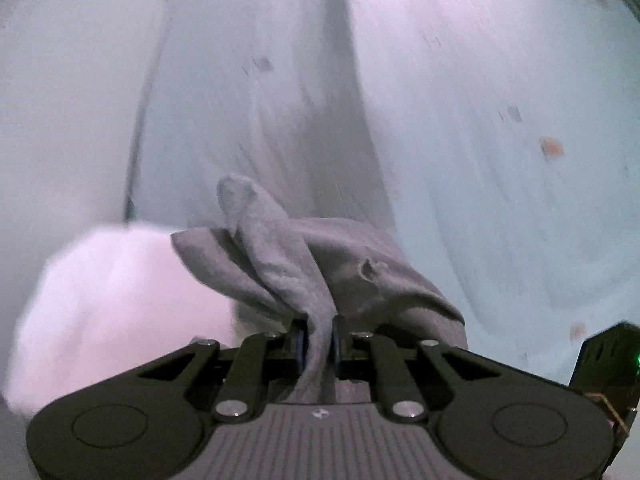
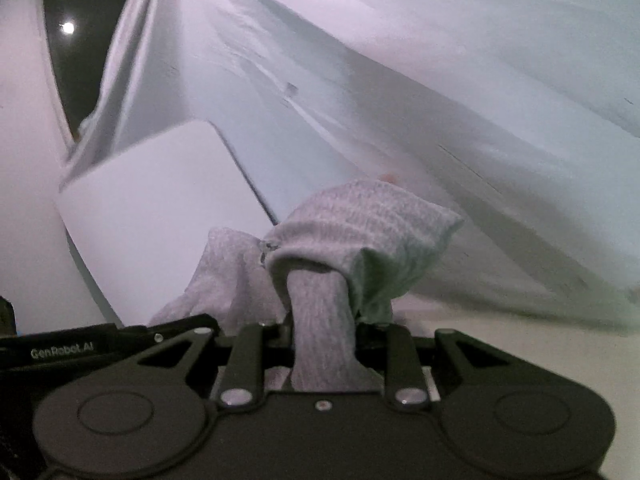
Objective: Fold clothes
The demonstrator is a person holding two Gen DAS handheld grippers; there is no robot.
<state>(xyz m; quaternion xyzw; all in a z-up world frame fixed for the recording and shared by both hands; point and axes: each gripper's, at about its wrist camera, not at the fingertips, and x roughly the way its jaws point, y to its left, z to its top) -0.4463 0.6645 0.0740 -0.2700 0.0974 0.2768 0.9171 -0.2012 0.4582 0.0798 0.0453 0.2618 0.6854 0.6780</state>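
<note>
A grey knit garment [image 1: 304,264] is bunched in front of my left gripper [image 1: 319,344], which is shut on a fold of it between the blue-padded fingers. In the right wrist view the same kind of grey garment [image 2: 360,224] folds over my right gripper [image 2: 322,332], which is shut on a thick band of the cloth. Both grippers hold the cloth lifted above a pale sheet-covered surface [image 1: 460,80]. Most of the garment is hidden below the grippers.
The pale sheet [image 2: 400,60] has creases and small orange and dark prints. A blurred white mass [image 1: 116,304] lies left of the left gripper. A white rectangular slab [image 2: 160,204] sits left of the right gripper. A dark gap [image 2: 80,40] shows top left.
</note>
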